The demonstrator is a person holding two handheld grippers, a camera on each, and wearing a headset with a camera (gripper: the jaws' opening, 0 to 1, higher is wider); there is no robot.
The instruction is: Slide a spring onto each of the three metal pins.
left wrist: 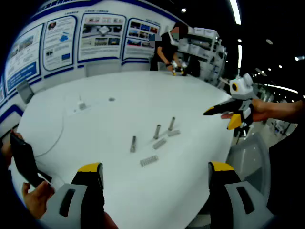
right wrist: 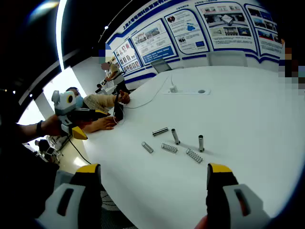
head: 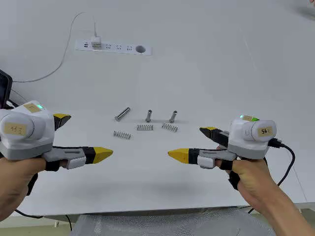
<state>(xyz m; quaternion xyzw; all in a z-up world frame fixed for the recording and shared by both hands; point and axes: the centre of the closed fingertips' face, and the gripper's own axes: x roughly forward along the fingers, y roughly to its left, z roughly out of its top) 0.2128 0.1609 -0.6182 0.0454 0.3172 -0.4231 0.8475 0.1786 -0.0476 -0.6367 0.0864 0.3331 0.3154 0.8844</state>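
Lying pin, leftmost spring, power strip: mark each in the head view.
Lying pin (head: 122, 113), head view, mid-shaft.
Leftmost spring (head: 122, 134), head view, middle coils.
Power strip (head: 123, 48), head view, top face.

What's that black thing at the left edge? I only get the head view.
Observer: It's a dark flat device. Another person's hand holds it beside the table.
Child: Is anybody else around?
Observer: Yes, a person in a dark top stands at the table's far end.
Child: What's behind them?
Observer: A wall covered in blue-and-white posters.
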